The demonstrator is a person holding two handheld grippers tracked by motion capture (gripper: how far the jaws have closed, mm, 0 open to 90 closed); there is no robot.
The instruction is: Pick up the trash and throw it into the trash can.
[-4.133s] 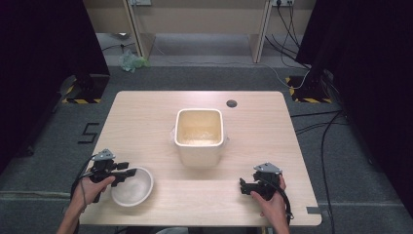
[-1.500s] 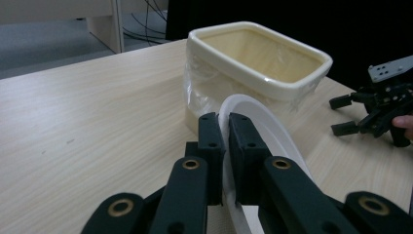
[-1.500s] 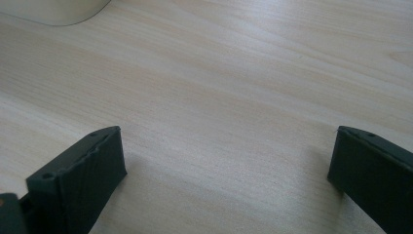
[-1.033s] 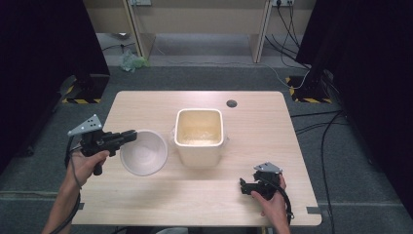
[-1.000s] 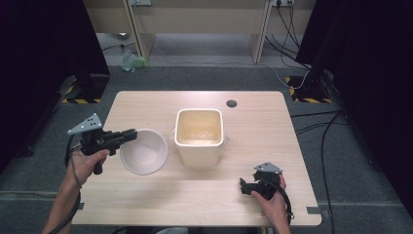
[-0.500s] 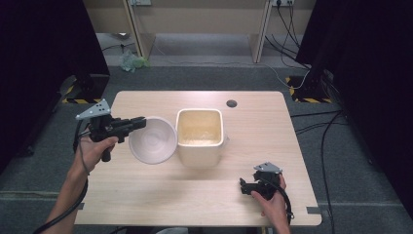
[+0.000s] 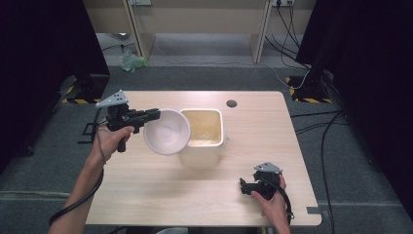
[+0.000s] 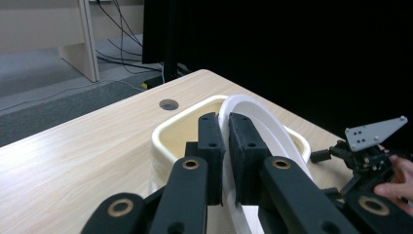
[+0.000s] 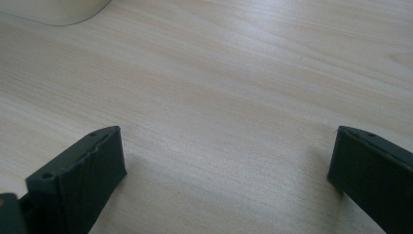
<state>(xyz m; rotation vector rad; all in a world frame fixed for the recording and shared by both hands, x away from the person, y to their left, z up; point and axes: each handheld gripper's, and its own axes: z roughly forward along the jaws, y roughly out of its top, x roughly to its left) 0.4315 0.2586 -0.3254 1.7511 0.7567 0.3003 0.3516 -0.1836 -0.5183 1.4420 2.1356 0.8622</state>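
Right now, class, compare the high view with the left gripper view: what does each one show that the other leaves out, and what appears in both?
The high view alone takes in the whole table, the floor around it, and both forearms. The left gripper view alone shows up close how the left gripper clamps the white bowl: one jaw on each side of its tilted rim. Both show that bowl, the cream tub, the table's round hole and the right gripper.

White bowl (image 7: 167, 131) tilted over cream tub (image 7: 204, 130)

Even overhead light – soft shadows, dark surroundings, near jaws slightly blurred
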